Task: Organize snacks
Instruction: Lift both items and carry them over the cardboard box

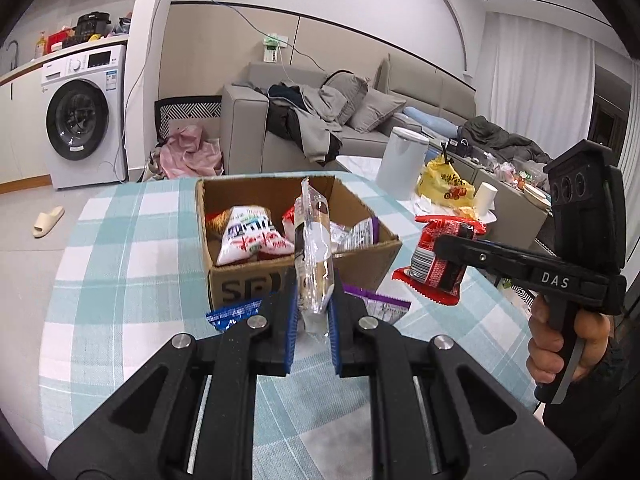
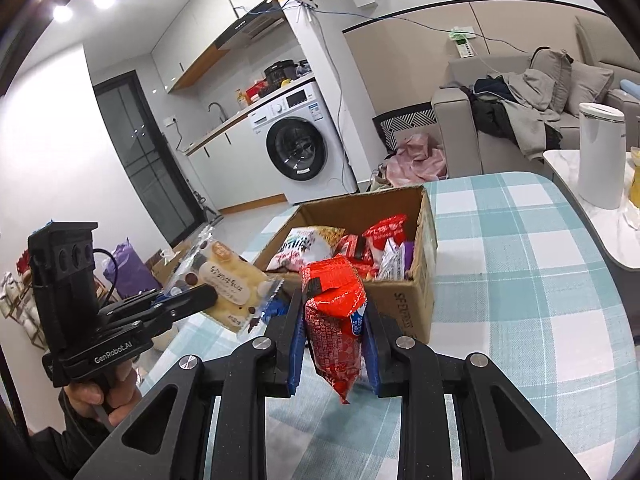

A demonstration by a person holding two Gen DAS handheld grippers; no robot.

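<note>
A cardboard box with several snack packets inside stands on the checked tablecloth. My left gripper is shut on a clear-wrapped biscuit packet, held upright just in front of the box; the same packet shows in the right wrist view. My right gripper is shut on a red snack packet, held above the table before the box's near corner; it shows in the left wrist view to the right of the box.
A blue packet and a purple packet lie on the cloth by the box's front. A white bin, yellow bag and paper cup stand beyond the table's right edge. A sofa is behind.
</note>
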